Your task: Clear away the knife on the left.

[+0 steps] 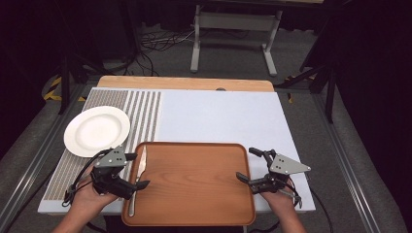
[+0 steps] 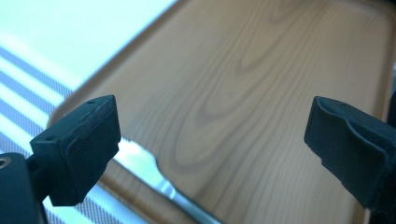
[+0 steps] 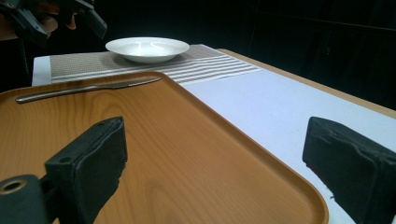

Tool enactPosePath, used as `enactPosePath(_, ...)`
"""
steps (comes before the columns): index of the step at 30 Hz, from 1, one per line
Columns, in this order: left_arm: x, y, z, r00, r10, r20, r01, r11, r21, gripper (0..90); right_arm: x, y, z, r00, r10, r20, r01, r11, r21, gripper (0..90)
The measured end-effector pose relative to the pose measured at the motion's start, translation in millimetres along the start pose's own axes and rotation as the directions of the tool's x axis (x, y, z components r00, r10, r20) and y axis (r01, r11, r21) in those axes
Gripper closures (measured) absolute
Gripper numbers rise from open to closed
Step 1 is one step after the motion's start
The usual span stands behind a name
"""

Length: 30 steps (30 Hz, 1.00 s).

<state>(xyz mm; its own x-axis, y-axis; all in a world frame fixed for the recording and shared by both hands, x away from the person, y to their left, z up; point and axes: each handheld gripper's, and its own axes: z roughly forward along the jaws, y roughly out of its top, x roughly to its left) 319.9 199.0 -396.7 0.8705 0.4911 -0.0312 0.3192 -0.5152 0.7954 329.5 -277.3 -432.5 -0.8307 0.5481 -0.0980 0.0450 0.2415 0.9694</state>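
A dim room with cables on the floor lay behind a white table (image 1: 223, 114). Low in the centre of the high view sat a wooden tray (image 1: 194, 182), a white plate (image 1: 97, 130) up at its left. A knife (image 1: 138, 177) ran lengthwise along the tray's left rim, just beside the left gripper (image 1: 137, 171), jaws released. The right gripper (image 1: 247, 165), also released and empty, straddled the tray's opposite rim.

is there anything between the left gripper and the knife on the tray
Nothing visible. The left gripper is open right above the knife, which lies along the wooden tray's left edge. The white plate sits off to the side on the striped mat.
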Motion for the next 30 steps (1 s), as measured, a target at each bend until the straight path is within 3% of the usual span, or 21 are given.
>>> enactPosePath(1,-0.7,-2.1,-5.0,0.9998,0.014,-0.014,-0.015,0.9988,-0.048,4.0,-0.1,0.3,0.4,1.0000,0.000,-0.002,0.000,1.000,0.001,7.1)
enactPosePath(5,-0.4,-9.1,-14.7,0.9979,0.036,-0.054,-0.043,0.9903,-0.132,3.3,0.3,0.6,0.7,1.0000,0.001,0.002,-0.001,1.000,0.002,7.1)
enactPosePath(7,1.7,-13.5,-19.2,0.9979,0.029,-0.058,-0.038,0.9849,-0.169,3.3,0.6,0.8,-0.2,1.0000,0.004,0.008,-0.004,1.000,0.001,7.1)
enactPosePath(12,7.4,-28.5,-29.2,0.9970,0.018,-0.075,-0.038,0.9595,-0.279,3.0,1.3,1.1,-2.1,0.9999,0.004,0.014,-0.004,1.000,0.000,7.1)
enactPosePath(16,10.0,-40.0,-32.6,0.9961,0.007,-0.088,-0.035,0.9474,-0.318,2.9,0.7,1.5,-5.1,0.9995,0.007,0.030,-0.007,1.000,-0.001,7.0)
enactPosePath(20,13.2,-55.9,-35.6,0.9947,-0.010,-0.102,-0.029,0.9259,-0.377,2.8,-1.4,0.7,-9.7,0.9988,0.018,0.046,-0.017,1.000,-0.011,7.0)
enactPosePath(24,21.5,-73.2,-36.4,0.9957,-0.058,-0.072,0.019,0.8931,-0.449,2.8,-1.9,-3.3,-10.0,0.9981,0.028,0.055,-0.028,1.000,-0.004,7.0)
enactPosePath(25,23.3,-76.1,-36.4,0.9954,-0.054,-0.079,0.012,0.8894,-0.457,2.9,-1.9,-4.0,-9.8,0.9981,0.031,0.054,-0.031,1.000,-0.002,7.0)
enactPosePath(26,24.2,-79.5,-35.4,0.9948,-0.064,-0.079,0.021,0.8864,-0.462,2.9,-1.9,-4.4,-9.6,0.9980,0.031,0.055,-0.031,1.000,-0.002,7.0)
enactPosePath(29,26.6,-86.7,-32.2,0.9922,-0.061,-0.109,0.008,0.9017,-0.432,2.9,-2.5,-6.0,-9.0,0.9979,0.034,0.054,-0.035,0.999,0.004,7.0)
enactPosePath(30,27.2,-88.5,-31.0,0.9918,-0.059,-0.113,0.005,0.9035,-0.429,2.9,-2.8,-6.7,-8.9,0.9979,0.037,0.053,-0.038,0.999,0.007,7.0)
